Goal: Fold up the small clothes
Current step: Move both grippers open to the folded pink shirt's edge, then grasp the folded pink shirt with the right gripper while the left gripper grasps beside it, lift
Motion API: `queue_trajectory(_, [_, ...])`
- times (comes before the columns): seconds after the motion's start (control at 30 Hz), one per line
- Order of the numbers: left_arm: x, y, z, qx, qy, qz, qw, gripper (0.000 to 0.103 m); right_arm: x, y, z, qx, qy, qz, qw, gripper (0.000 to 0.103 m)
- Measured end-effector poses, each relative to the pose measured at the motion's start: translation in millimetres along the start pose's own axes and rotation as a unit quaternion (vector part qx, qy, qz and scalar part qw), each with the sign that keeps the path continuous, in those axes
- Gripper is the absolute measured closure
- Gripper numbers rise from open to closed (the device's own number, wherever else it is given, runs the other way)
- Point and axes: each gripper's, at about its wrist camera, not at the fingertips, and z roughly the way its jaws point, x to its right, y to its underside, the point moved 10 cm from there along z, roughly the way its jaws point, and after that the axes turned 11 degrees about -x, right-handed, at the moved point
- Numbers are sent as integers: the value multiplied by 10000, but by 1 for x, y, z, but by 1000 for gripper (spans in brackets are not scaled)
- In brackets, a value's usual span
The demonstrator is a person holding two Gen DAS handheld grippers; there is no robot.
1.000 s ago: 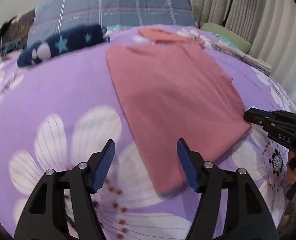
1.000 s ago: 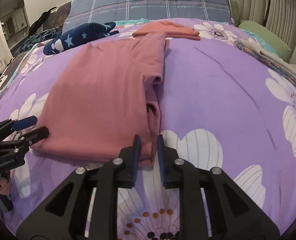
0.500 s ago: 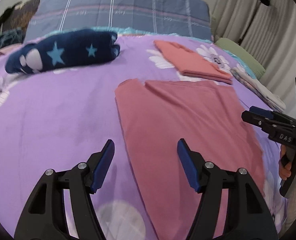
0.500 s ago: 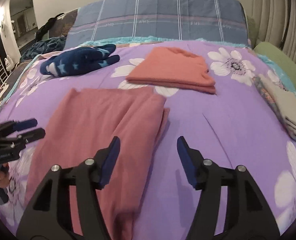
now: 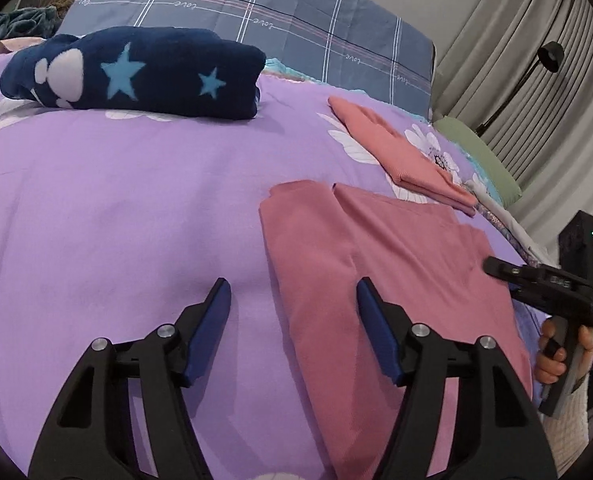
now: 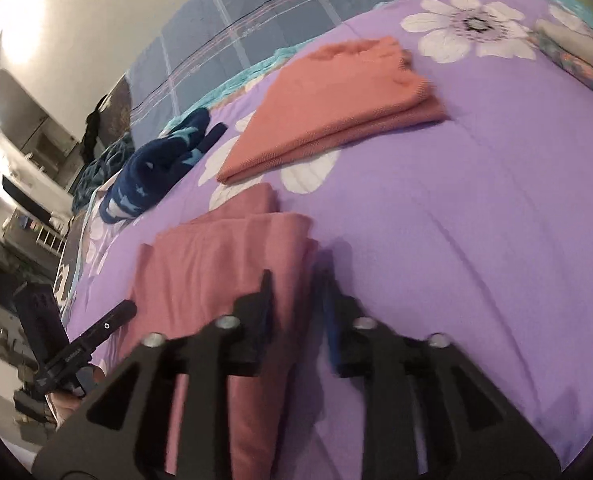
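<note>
Now my left gripper [image 5: 292, 312] wide over the pink shirt [image 5: 380, 272] edge on the purple bedspread [image 5: 128, 200], right gripper [image 6: 296, 300] narrowed, seemingly straddling its fold, navy blanket [image 5: 136, 74] and folded orange cloth [image 6: 336, 100] beyond.

A bed fills the room, covered by a purple bedspread [image 5: 128, 208] printed with white flowers; at its head lies a blue-grey plaid pillow [image 5: 264, 28]; pleated grey curtains [image 5: 536, 60] hang at the right, with a black floor lamp [image 5: 550, 56] before them; a plain pale wall [image 6: 108, 12] rises behind the bed; at the left, bright glare falls on blurred white furniture [image 6: 32, 184].
</note>
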Motion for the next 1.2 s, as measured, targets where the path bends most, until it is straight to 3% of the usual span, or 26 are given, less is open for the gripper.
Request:
queue_trajectory(0.07, [9,8,-1,-170,208,100,9996,36,-7,13,-9,-139,-46,-263,9995,59])
queue_trajectory(0.23, [35,32,0,-624,799,463,9938,34,-17,52,-7,-859,-236,-818,9927,51])
queue_trajectory(0.4, [45,32,12,-750,863,643,9914,32,-23,53,6,-1039,-537,-925,9888,49])
queue_trajectory(0.57, [47,21,21,-721,825,739,9912,34,-29,29,21,-892,-622,-957,9895,49])
queue_trajectory(0.7, [47,13,23,-637,637,742,9932,56,-36,24,23,-750,-245,-1183,9898,57])
queue_trajectory(0.73, [48,12,23,-633,655,726,9932,61,-42,26,20,-682,-149,-1326,9887,65])
queue_trajectory(0.8, [50,12,21,-625,652,729,9932,63,-53,36,17,-789,-286,-1488,9853,72])
queue_trajectory(0.9, [49,16,18,-716,654,689,9929,62,-55,43,18,-840,137,-1622,9831,70])
queue_trajectory(1.03, [41,27,10,-846,800,613,9913,53,-42,47,13,-1014,-199,-1285,9863,62])
queue_trajectory(1.2, [44,30,16,-841,949,858,9882,50,-38,51,22,-1297,-916,-1220,9797,51])
